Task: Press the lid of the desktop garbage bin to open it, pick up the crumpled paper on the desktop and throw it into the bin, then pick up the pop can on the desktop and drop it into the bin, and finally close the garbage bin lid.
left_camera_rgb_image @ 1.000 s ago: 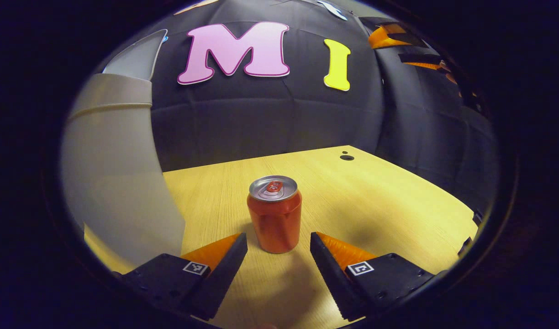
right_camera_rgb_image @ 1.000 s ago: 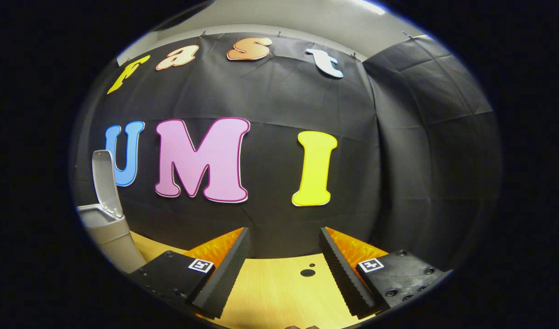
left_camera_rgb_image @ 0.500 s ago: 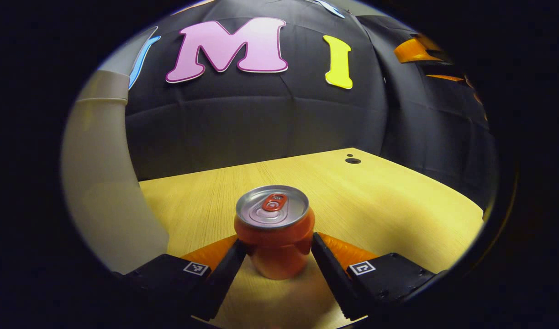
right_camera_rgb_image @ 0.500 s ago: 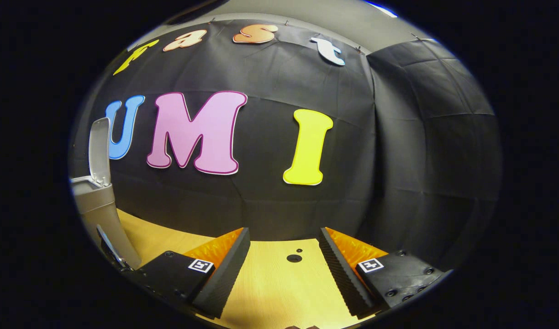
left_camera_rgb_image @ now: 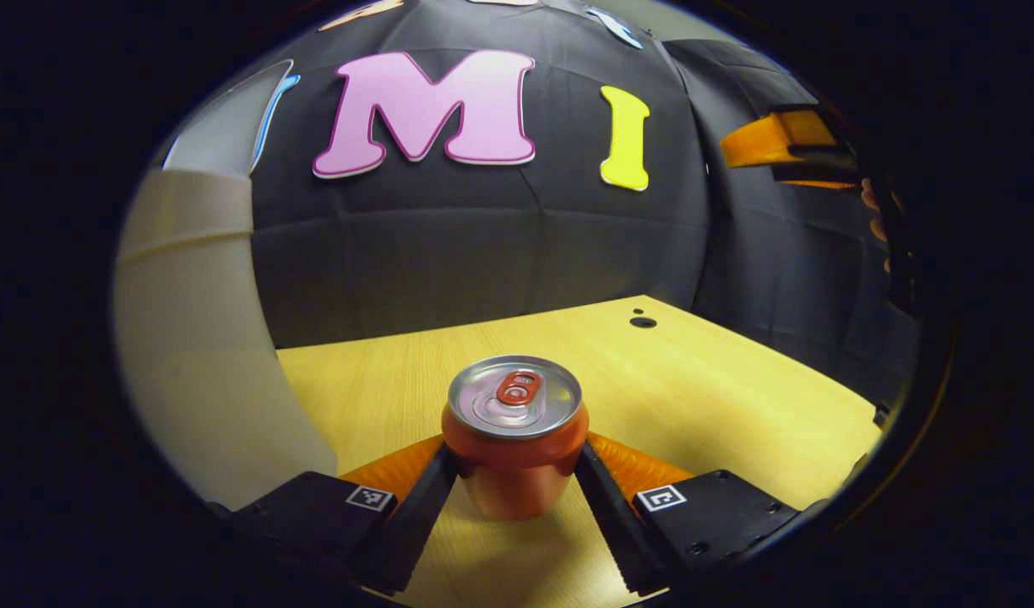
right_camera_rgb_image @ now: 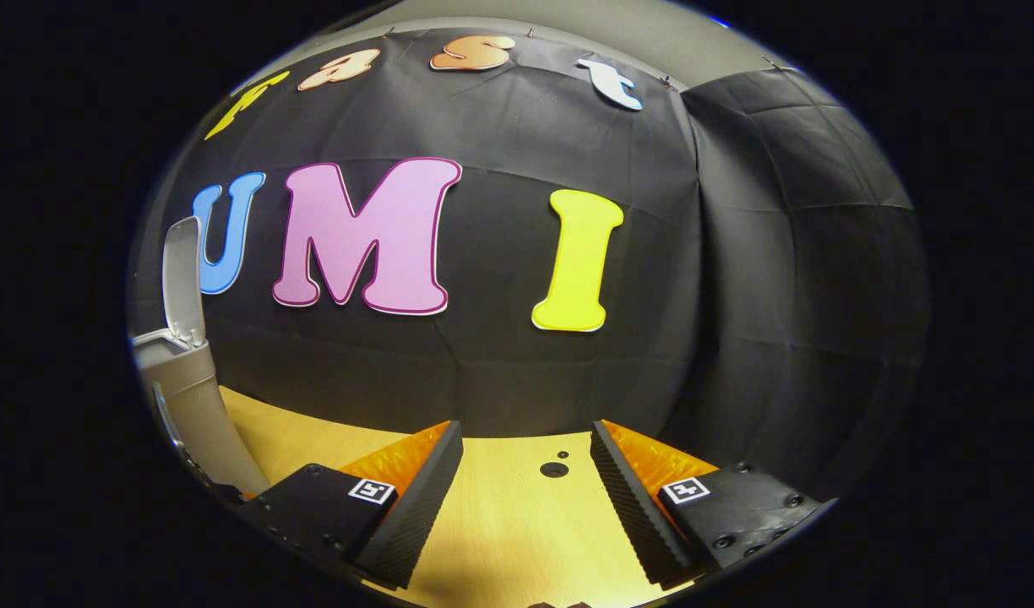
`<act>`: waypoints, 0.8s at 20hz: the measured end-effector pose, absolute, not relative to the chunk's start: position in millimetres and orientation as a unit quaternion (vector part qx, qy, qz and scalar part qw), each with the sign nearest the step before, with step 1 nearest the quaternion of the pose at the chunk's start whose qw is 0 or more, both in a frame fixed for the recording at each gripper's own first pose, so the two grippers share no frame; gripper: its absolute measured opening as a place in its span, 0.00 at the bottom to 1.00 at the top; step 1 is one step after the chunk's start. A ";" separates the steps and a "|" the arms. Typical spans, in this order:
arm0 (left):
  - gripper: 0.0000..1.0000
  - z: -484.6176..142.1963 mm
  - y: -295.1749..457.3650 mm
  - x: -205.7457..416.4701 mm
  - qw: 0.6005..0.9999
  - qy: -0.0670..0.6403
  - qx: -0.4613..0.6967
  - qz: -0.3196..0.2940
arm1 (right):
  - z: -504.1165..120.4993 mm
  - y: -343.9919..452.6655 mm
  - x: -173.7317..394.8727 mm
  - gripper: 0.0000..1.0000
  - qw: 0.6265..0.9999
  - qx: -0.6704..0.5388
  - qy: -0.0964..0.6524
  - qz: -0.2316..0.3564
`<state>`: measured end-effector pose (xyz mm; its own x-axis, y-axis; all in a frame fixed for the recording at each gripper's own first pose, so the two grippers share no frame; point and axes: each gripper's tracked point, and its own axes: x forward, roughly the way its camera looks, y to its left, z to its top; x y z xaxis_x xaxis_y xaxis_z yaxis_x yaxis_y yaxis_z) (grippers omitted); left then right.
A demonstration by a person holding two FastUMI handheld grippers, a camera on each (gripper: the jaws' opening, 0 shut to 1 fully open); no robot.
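An orange pop can with a silver top stands upright on the wooden desk. My left gripper is shut on it, one finger pressing each side of its body. The pale bin rises close on the left in the left gripper view, its lid tipped up and open. In the right gripper view the bin stands at the far left with its lid upright. My right gripper hangs open over the desk, nothing between its fingers. I cannot see inside the bin.
Two small dark holes mark the desk near its far corner. The black cloth wall stands right behind the desk. Held by a hand, the other gripper hangs high at the right in the left gripper view.
My left gripper moved forward around the can and its fingers closed onto the can's sides. The right gripper tilted down slightly and stayed open.
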<state>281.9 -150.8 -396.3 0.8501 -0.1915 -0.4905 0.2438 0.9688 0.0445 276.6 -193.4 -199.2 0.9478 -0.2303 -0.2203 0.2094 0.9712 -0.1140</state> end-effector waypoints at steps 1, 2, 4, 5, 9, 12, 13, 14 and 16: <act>0.89 -373.9 -154.3 280.2 0.963 0.238 0.046 -0.119 | -189.3 -192.1 278.2 0.98 0.986 -0.053 0.109 -0.112; 0.89 -348.7 -159.1 280.3 0.966 0.223 0.039 -0.125 | -178.7 -191.3 280.1 0.98 0.987 -0.062 0.101 -0.111; 0.89 -295.8 -162.3 283.3 0.972 0.190 0.033 -0.131 | -156.7 -187.2 285.0 0.97 0.988 -0.071 0.089 -0.106; 0.89 -270.5 -161.3 284.8 0.975 0.175 0.032 -0.133 | -147.3 -185.4 286.7 0.97 0.988 -0.070 0.086 -0.105; 0.89 -181.3 -146.8 294.6 0.984 0.126 0.028 -0.126 | -109.4 -178.5 287.8 0.97 0.990 -0.056 0.069 -0.108; 0.88 -129.8 -107.7 303.2 0.990 0.096 0.058 -0.089 | -79.8 -171.1 291.1 0.88 0.992 -0.041 0.045 -0.108; 0.88 -115.0 -93.7 304.9 0.991 0.087 0.069 -0.077 | -73.3 -168.1 292.8 0.96 0.993 -0.038 0.043 -0.106; 0.88 -101.2 -79.3 308.2 0.992 0.077 0.080 -0.064 | -67.0 -166.1 294.2 0.96 0.993 -0.036 0.039 -0.105; 0.88 -79.0 -48.7 311.4 0.992 0.063 0.102 -0.037 | -56.2 -164.9 297.4 0.96 0.993 -0.036 0.031 -0.105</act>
